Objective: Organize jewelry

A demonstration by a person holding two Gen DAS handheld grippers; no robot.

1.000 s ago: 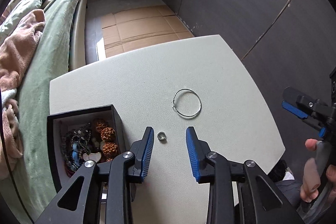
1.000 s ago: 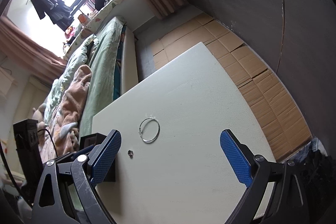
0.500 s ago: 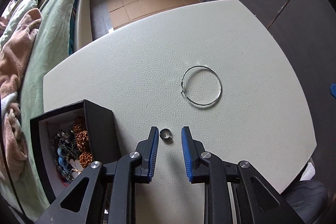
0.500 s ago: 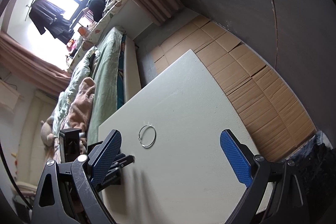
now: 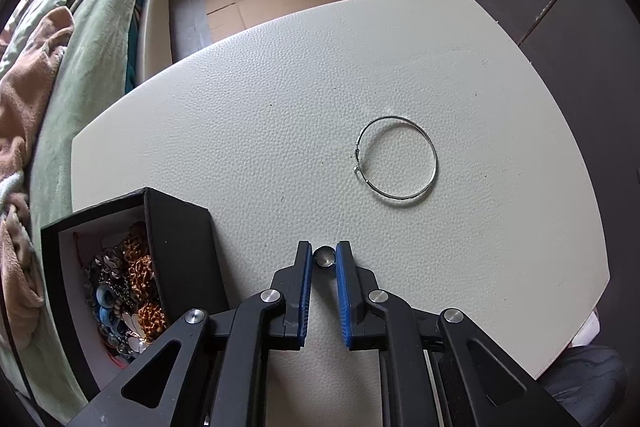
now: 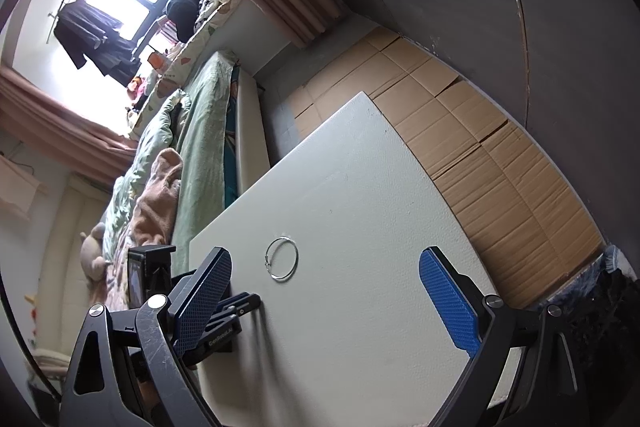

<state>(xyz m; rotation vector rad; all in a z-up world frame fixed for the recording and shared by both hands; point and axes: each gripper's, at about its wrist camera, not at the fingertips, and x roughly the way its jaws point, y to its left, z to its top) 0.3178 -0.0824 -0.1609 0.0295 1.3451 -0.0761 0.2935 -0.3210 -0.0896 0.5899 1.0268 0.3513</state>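
A small round silver piece [image 5: 324, 257] lies on the white table [image 5: 280, 99], right between the tips of my left gripper [image 5: 323, 259]. Its jaws are closing around the piece, and a sliver of gap still shows on each side. A thin silver hoop [image 5: 435, 163] lies flat farther out to the right, also seen as the hoop [image 6: 297, 259] in the right wrist view. A black box [image 5: 180, 247] with several beaded pieces [image 5: 134, 283] inside stands just left of the left gripper. My right gripper [image 6: 325, 254] hovers wide open over the table with nothing between its pads.
A bed with green and tan bedding [image 5: 80, 47] runs along the table's left side. Flattened cardboard [image 6: 500, 167] covers the floor beyond the far and right table edges. Dark wall panels stand behind. The left gripper's fingers [image 6: 240, 309] show at the right view's lower left.
My left gripper came down toward the table and its jaws narrowed from well apart to just bracketing the small silver piece. The right gripper barely moved.
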